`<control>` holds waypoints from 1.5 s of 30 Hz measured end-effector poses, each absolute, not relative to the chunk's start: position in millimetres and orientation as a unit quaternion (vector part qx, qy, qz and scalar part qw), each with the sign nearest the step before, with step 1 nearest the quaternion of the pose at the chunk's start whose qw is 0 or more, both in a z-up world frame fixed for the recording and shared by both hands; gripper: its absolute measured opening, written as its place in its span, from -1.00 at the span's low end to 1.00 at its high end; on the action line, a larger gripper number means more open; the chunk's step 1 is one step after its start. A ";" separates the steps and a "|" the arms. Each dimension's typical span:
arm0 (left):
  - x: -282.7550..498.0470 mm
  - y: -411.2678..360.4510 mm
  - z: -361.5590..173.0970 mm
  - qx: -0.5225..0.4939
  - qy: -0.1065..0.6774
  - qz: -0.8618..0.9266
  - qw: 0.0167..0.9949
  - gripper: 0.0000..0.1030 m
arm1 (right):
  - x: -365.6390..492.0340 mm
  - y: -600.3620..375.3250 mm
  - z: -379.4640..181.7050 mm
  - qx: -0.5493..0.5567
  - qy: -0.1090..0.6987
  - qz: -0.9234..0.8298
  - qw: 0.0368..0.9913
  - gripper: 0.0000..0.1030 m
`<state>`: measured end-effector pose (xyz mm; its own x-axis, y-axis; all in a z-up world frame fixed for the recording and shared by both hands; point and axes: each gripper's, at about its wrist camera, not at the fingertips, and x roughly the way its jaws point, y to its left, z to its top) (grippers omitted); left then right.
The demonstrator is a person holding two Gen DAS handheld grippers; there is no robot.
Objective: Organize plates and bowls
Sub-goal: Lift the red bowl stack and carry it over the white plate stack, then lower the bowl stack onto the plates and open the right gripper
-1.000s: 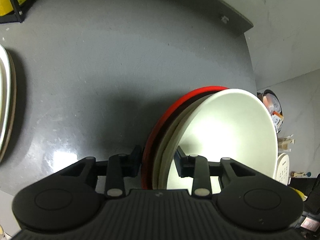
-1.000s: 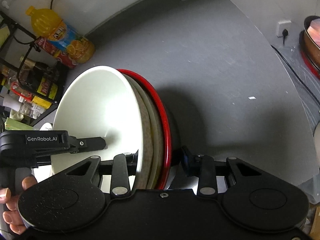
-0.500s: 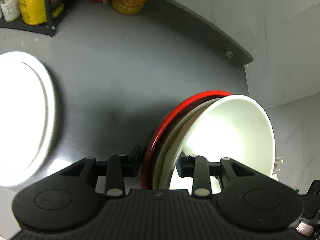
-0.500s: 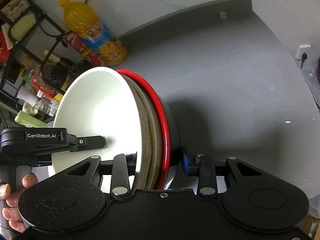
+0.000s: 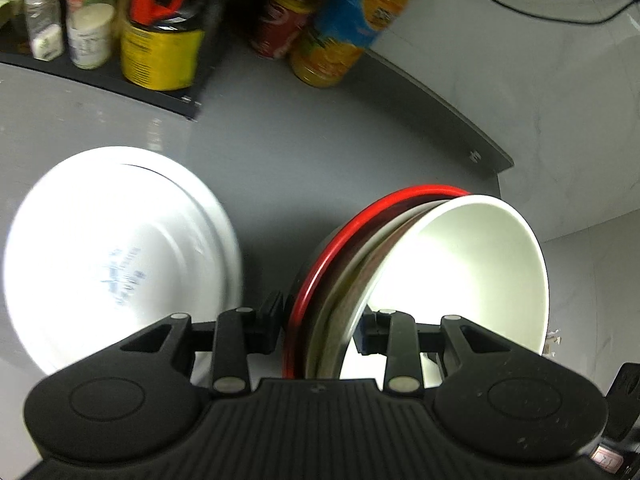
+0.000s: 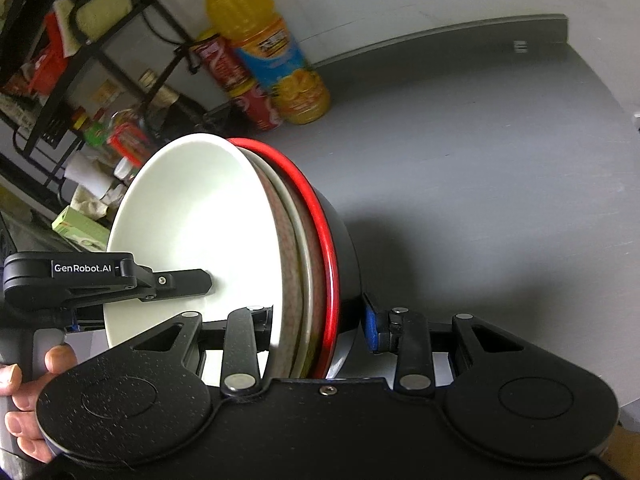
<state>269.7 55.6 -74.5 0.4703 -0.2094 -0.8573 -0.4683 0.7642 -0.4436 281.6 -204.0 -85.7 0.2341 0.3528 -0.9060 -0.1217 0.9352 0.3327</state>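
A nested stack of bowls (image 5: 452,272), white inside, then brownish, then a black bowl with a red rim (image 5: 332,248), is held on edge above the grey counter. My left gripper (image 5: 322,320) is shut on its rim from one side. My right gripper (image 6: 316,320) is shut on the same stack (image 6: 200,220) from the opposite side, red rim (image 6: 320,216) toward the right finger. The left gripper's finger (image 6: 176,282) shows inside the white bowl. A stack of white plates (image 5: 116,256) lies on the counter to the left.
A black rack (image 5: 100,28) with jars and bottles stands at the back left. An orange juice bottle (image 6: 272,56) and a red can (image 6: 236,84) stand by the wall. Grey counter (image 6: 480,168) stretches right to a raised back edge.
Both grippers have carried the bowl stack left and toward the back. The white plates have come fully into the left view, and the rack and bottles now look closer.
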 end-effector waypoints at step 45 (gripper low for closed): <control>207.3 207.5 -96.3 -0.368 0.512 0.134 0.765 -0.34 | 259.0 -68.1 -127.3 0.092 0.629 0.152 0.757 -0.33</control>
